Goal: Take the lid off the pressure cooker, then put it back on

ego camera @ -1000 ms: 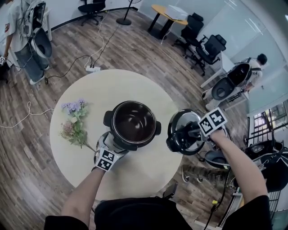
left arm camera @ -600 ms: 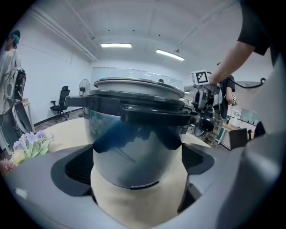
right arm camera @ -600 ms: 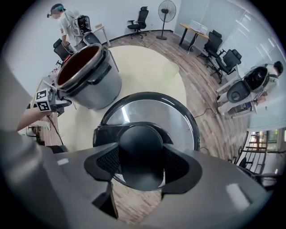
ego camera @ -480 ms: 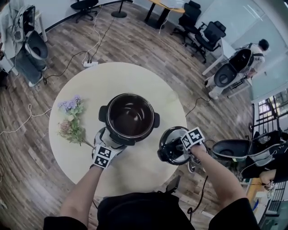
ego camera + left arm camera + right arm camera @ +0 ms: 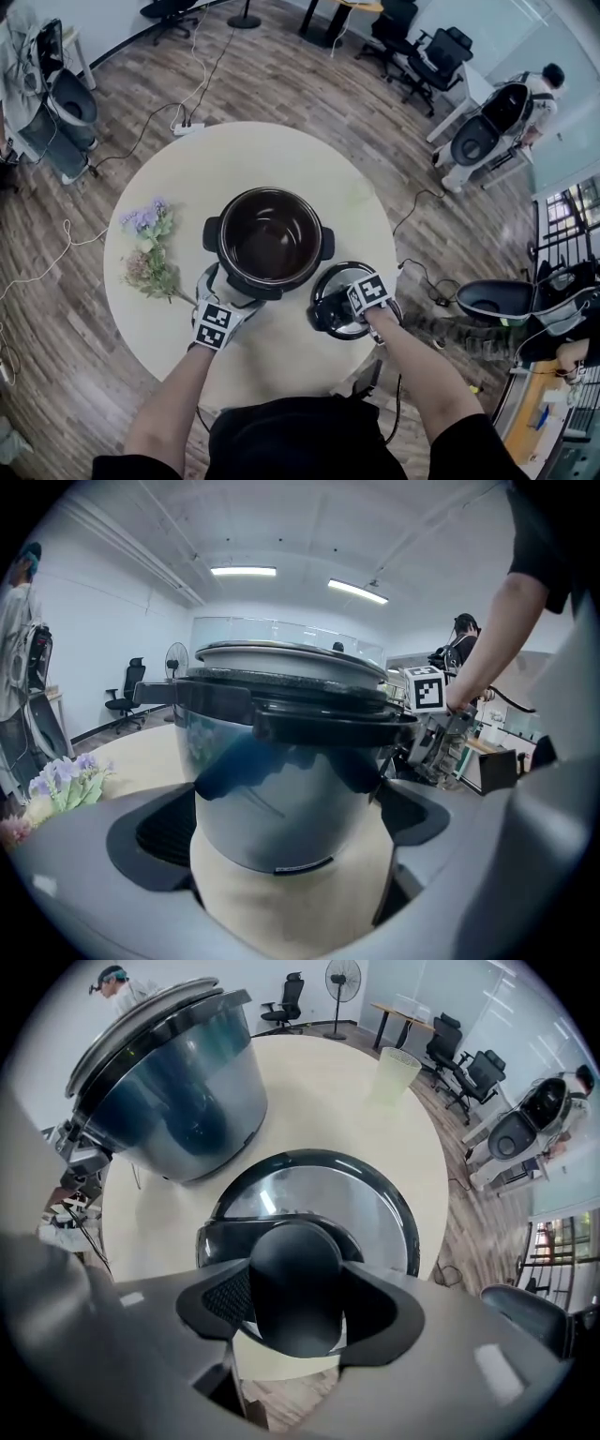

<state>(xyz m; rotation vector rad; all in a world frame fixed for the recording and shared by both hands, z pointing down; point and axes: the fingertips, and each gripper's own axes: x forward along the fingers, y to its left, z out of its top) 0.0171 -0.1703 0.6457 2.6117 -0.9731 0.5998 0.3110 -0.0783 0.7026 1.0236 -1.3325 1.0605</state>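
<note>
The pressure cooker point(image 5: 269, 242) stands open at the middle of the round table point(image 5: 281, 159), its shiny steel wall under a black rim with two side handles and a dark inside. The left gripper point(image 5: 225, 298) has its jaws set wide against the cooker's near left wall. The lid point(image 5: 314, 1185), polished steel ringed in black, sits right of the cooker at the table's near right edge. The right gripper point(image 5: 352, 305) is clamped on the lid's round black knob point(image 5: 295, 1283). I cannot tell whether the lid touches the table.
</note>
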